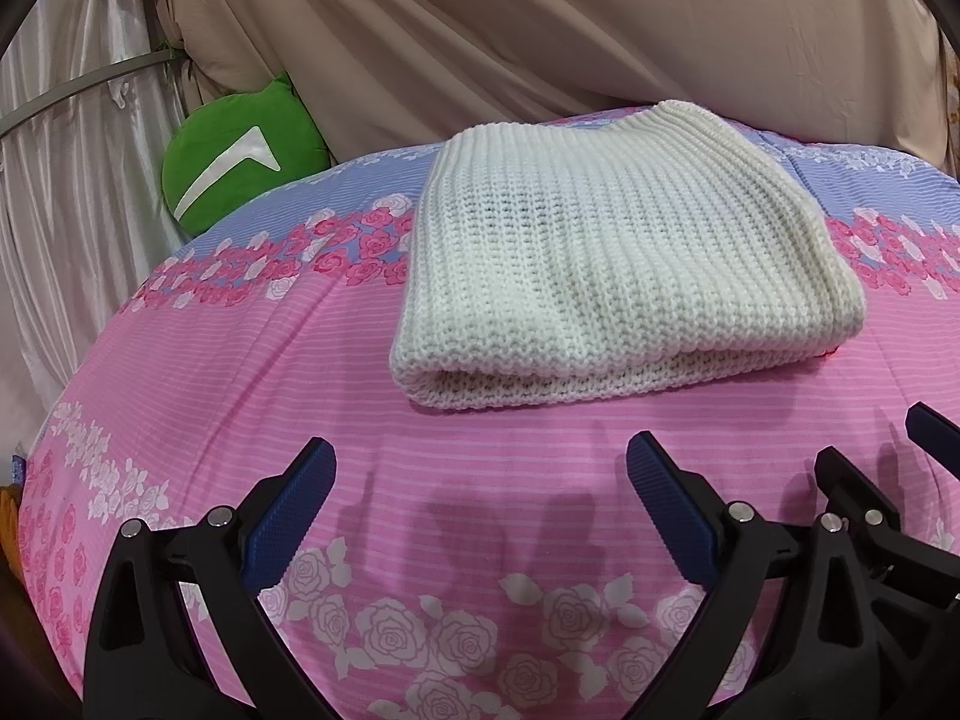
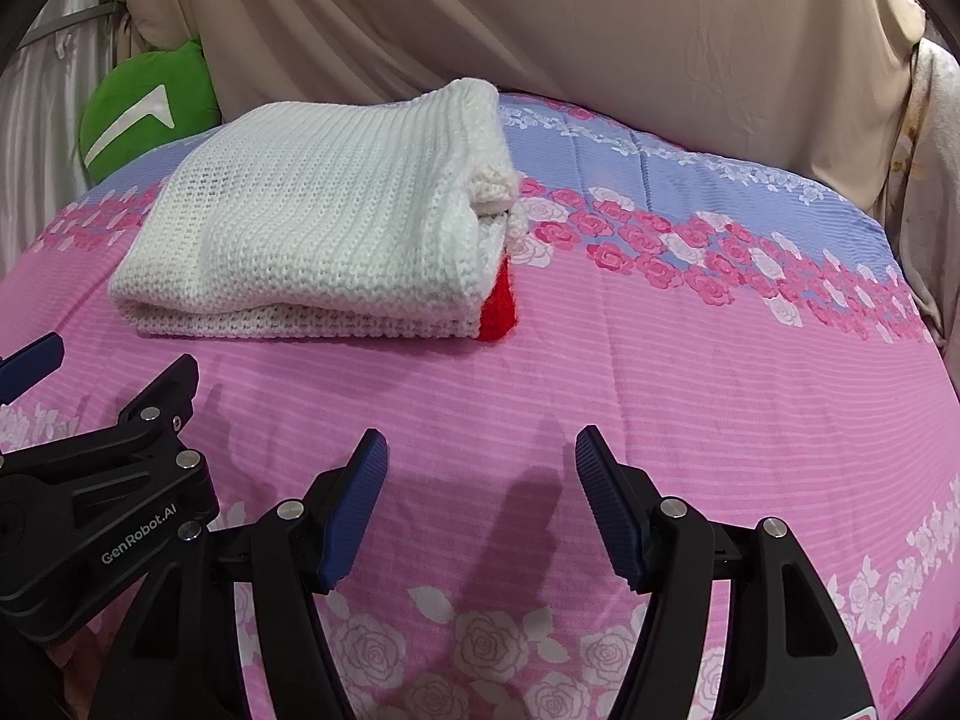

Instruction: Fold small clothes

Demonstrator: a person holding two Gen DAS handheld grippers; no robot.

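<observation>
A white ribbed knit garment (image 1: 600, 252) (image 2: 324, 228) lies folded into a thick rectangle on the pink rose-print bedsheet (image 1: 240, 372) (image 2: 720, 390). A red knit part (image 2: 501, 306) pokes out at its near right corner. In the left wrist view my left gripper (image 1: 480, 450) stands open just in front of the garment's folded edge, nothing between its blue pads. My right gripper (image 2: 480, 441) is open too, over bare sheet to the right of the garment. Each gripper shows at the edge of the other's view: the right gripper (image 1: 882, 438) and the left gripper (image 2: 114, 360), side by side.
A green cushion (image 1: 228, 168) (image 2: 138, 108) with a white mark leans at the back left of the bed. Beige draped cloth (image 1: 540, 30) (image 2: 540, 18) hangs behind the bed, and a white satin curtain (image 1: 60, 150) is at the far left. The sheet's blue band runs behind the garment.
</observation>
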